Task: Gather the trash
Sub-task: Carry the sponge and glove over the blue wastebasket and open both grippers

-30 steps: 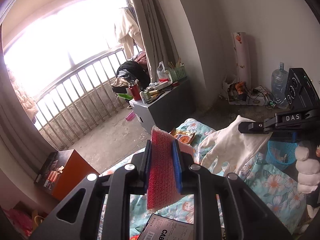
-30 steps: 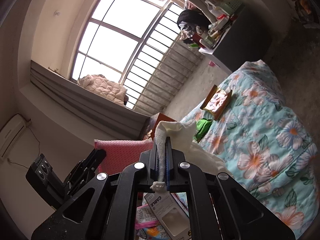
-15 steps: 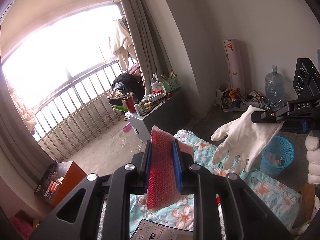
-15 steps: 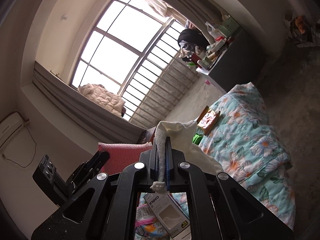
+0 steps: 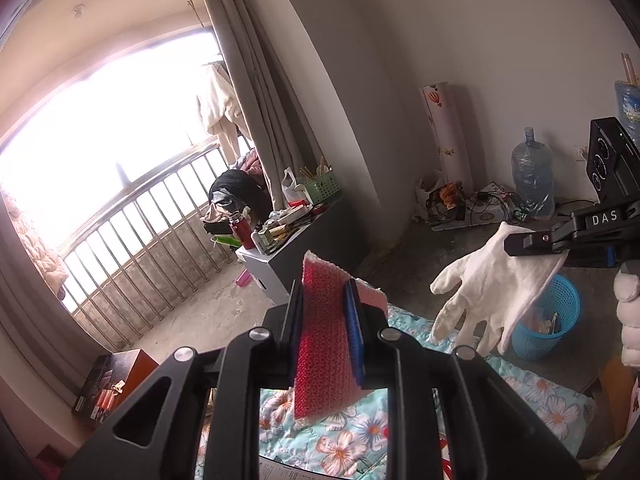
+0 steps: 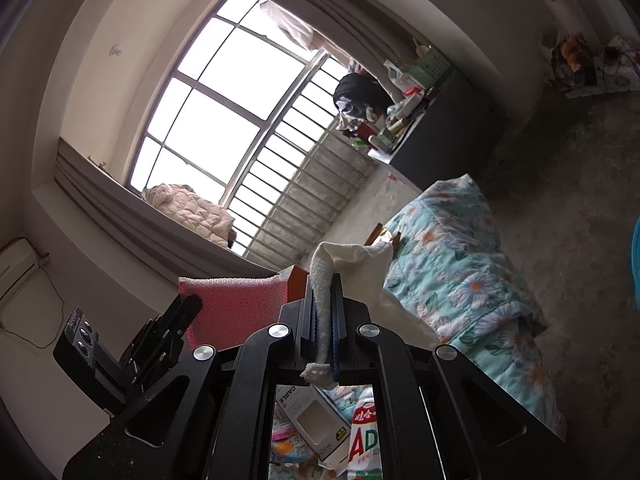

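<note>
My left gripper (image 5: 326, 300) is shut on a pink bubble-wrap pouch (image 5: 324, 344), held above the floral bedspread (image 5: 344, 440). My right gripper (image 6: 324, 292) is shut on a white cloth glove (image 6: 348, 264). In the left wrist view the glove (image 5: 484, 292) hangs from the right gripper (image 5: 528, 244), just left of and above a blue mesh trash basket (image 5: 548, 316) on the floor. In the right wrist view the pouch (image 6: 236, 304) and left gripper show at lower left. A cable box (image 6: 308, 420) and a white AD bottle (image 6: 364, 436) lie on the bed below.
A grey cabinet (image 5: 296, 256) cluttered with bottles stands by the railed window. A water jug (image 5: 532, 176) and cables sit against the far wall. A snack packet (image 6: 384, 236) lies at the bed's far end. An orange-brown box (image 5: 108, 384) is on the floor at left.
Both grippers have lifted and swung right, away from the bed. The blue basket has come into view below the hanging glove. Both grips are unchanged.
</note>
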### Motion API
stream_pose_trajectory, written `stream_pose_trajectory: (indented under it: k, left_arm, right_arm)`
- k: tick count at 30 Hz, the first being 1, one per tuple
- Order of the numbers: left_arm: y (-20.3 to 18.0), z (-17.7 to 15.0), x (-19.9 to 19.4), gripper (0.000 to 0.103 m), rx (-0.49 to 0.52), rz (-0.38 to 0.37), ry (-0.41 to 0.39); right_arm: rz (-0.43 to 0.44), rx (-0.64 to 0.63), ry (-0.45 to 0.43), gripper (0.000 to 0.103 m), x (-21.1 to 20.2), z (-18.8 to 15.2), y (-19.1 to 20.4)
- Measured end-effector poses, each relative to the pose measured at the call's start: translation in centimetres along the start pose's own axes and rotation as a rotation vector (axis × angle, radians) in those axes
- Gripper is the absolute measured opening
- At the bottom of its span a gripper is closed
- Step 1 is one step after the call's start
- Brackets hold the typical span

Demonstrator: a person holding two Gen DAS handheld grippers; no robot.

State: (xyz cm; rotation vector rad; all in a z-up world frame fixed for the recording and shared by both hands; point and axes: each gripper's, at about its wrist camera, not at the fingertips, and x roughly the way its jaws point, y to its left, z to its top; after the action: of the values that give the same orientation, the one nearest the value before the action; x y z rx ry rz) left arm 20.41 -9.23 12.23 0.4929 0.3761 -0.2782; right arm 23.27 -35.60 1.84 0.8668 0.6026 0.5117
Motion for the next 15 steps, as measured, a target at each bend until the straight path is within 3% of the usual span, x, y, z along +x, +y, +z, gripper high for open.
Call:
stream_pose_trajectory:
  k: [8,15]
  left_arm:
    - [-3.6,1.7,0.9,0.019,0.025,-0.077,-0.014]
    - [-9.3,4.7,3.9,0.019,0.027,-0.288,0.017]
  right_arm:
    - [-0.05,0.023,-0.074,0.004,-4.5,0.7,-2.5]
    - [-0.184,0.08,-0.182,0.004,-10.5,1.4,-6.8]
